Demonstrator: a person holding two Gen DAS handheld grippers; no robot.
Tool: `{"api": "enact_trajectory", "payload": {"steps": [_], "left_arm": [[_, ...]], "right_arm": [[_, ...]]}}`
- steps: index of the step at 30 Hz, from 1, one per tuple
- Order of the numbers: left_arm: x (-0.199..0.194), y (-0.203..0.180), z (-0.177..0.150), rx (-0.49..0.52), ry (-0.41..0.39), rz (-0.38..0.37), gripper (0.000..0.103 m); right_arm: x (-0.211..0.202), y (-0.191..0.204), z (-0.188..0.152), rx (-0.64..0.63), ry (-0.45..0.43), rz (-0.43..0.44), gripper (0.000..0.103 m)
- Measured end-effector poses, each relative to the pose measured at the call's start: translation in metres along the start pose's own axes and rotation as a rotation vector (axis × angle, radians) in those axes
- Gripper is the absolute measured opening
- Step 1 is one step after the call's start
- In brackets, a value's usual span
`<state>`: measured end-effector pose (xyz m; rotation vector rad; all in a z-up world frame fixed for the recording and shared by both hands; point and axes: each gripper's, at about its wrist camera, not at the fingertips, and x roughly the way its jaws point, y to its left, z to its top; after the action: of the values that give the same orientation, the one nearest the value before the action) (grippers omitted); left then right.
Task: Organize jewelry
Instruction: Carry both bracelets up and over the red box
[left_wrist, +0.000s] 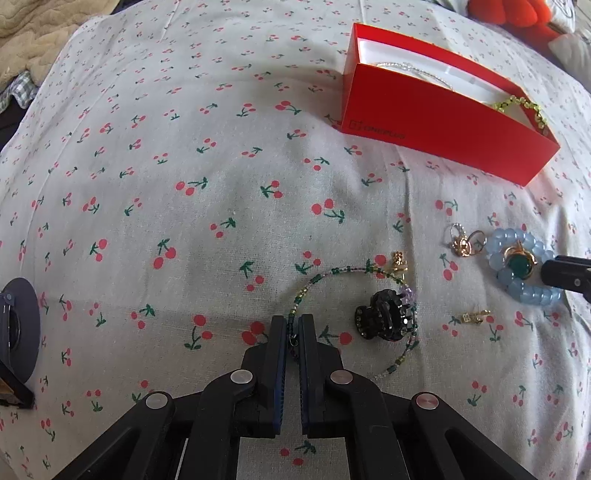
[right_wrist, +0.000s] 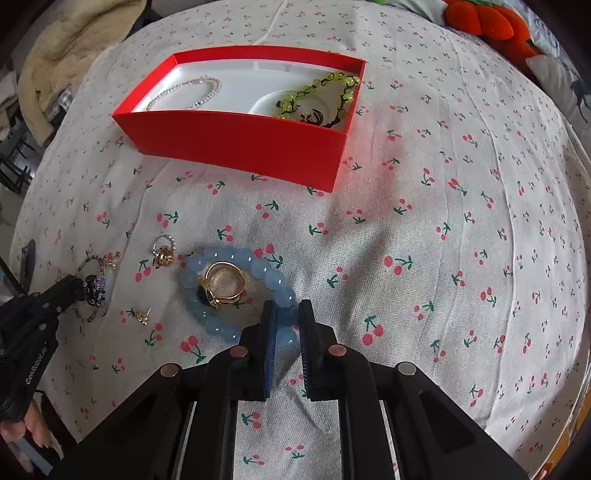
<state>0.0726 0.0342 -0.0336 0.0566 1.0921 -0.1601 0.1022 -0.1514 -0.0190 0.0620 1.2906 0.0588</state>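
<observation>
My left gripper (left_wrist: 294, 325) is shut on a thin green-and-clear beaded necklace (left_wrist: 332, 273) that loops over the cherry-print sheet. A black claw clip (left_wrist: 384, 319) lies inside the loop. In the right wrist view my right gripper (right_wrist: 288, 319) is shut on the near rim of a blue bead bracelet (right_wrist: 229, 258), with a bead pinched between the pads. A gold ring (right_wrist: 223, 284) rests inside that bracelet. The open red box (right_wrist: 236, 144) behind holds a clear bead bracelet (right_wrist: 184, 94) and a green bead bracelet (right_wrist: 321, 92).
Loose rings (right_wrist: 164, 254) and a small gold earring (right_wrist: 140, 315) lie between the two grippers. Another gold earring (left_wrist: 399, 262) sits by the necklace. An orange plush toy (right_wrist: 487, 22) is at the far right, and a beige blanket (right_wrist: 74, 37) at the far left.
</observation>
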Motion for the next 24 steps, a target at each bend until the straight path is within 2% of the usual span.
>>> {"api": "enact_trajectory", "payload": {"steps": [12,24], "left_arm": [[-0.019,0.005,-0.001,-0.023,-0.015,-0.023,0.001],[-0.057,-0.004,0.018,0.002,-0.084,-0.056,0.001]], "right_arm": [[-0.049,-0.023,-0.025,0.022,-0.095,0.036,0.012],[-0.084,-0.021,-0.014,0.053,-0.175,0.087,0.012]]}}
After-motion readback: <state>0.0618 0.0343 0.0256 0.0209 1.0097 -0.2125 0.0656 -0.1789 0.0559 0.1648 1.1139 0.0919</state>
